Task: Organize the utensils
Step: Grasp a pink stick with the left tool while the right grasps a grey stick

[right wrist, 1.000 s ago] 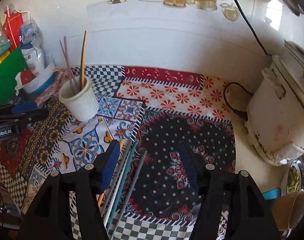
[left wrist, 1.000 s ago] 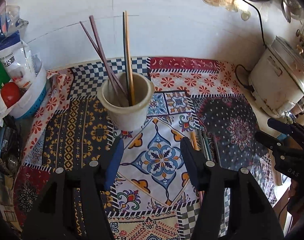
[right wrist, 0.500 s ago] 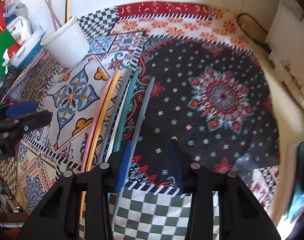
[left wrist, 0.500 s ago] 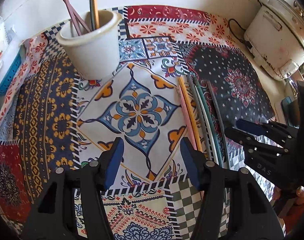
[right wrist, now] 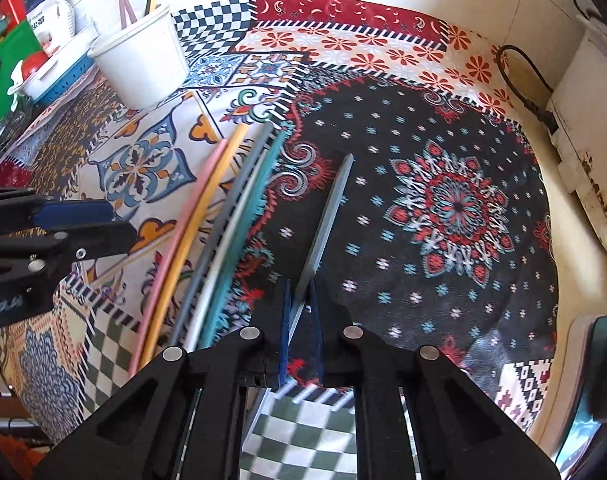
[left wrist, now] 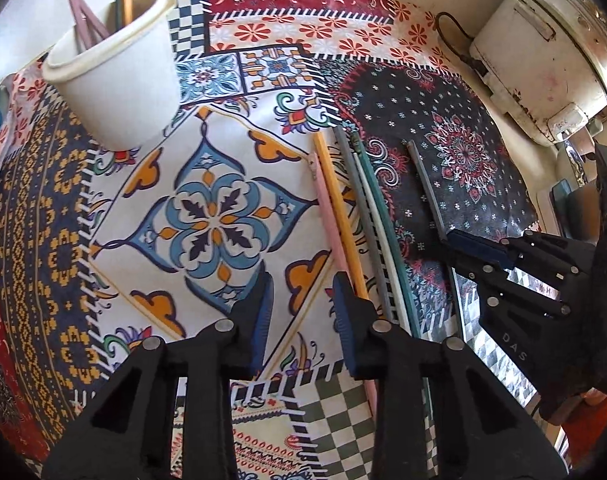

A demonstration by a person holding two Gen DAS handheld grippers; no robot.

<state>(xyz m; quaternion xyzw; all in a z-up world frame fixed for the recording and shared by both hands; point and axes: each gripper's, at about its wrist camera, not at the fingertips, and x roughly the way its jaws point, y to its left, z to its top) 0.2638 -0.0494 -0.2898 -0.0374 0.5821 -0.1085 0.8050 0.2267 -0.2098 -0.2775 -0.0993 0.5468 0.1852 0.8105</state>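
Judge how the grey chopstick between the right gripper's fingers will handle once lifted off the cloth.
The grey chopstick looks thin and straight, so probably stiff and light. The right gripper pinches it near one end, so the long free end may droop or pivot. Its smooth finish could slip.

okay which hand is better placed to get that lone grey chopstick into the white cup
Right. The right gripper already has its fingers closed around the grey chopstick. The left gripper is open and holds nothing, though it is nearer the white cup.

Grey chopstick [right wrist: 323, 232] flat on cloth [right wrist: 443, 128]
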